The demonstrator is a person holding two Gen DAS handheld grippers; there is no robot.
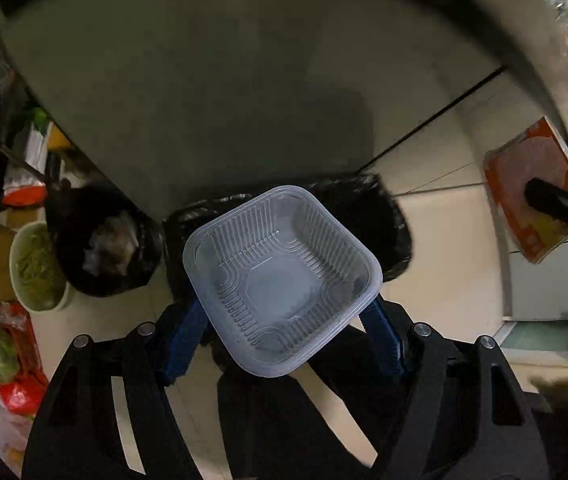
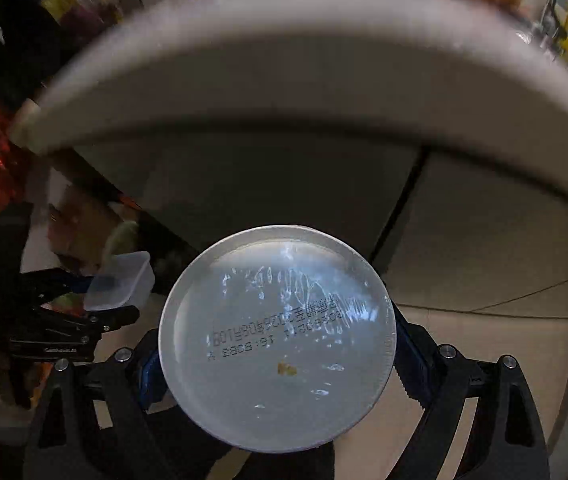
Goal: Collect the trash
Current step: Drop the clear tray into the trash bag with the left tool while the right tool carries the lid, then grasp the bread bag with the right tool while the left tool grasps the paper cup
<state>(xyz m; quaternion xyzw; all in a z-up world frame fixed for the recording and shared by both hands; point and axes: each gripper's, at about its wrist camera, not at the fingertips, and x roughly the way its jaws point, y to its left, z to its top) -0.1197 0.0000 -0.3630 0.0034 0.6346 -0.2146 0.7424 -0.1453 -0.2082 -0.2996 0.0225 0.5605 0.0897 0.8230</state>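
Observation:
My left gripper [image 1: 284, 312] is shut on a clear ribbed plastic food tray [image 1: 282, 280], its open side facing the camera, held above a bin lined with a black bag [image 1: 379, 216]. My right gripper [image 2: 276, 356] is shut on a round cup or can with a silvery foil end [image 2: 278, 338] carrying a printed date code. In the right wrist view the left gripper [image 2: 56, 320] and its tray [image 2: 122, 282] show at the left. In the left wrist view the right gripper [image 1: 559, 204] shows at the right edge.
A second black bag with crumpled trash [image 1: 104, 240] stands left of the bin, beside a green bowl of vegetables [image 1: 36, 268] and red bags [image 1: 20, 360]. An orange box [image 1: 531, 188] lies on the tiled floor. A white table edge [image 2: 303, 80] hangs overhead.

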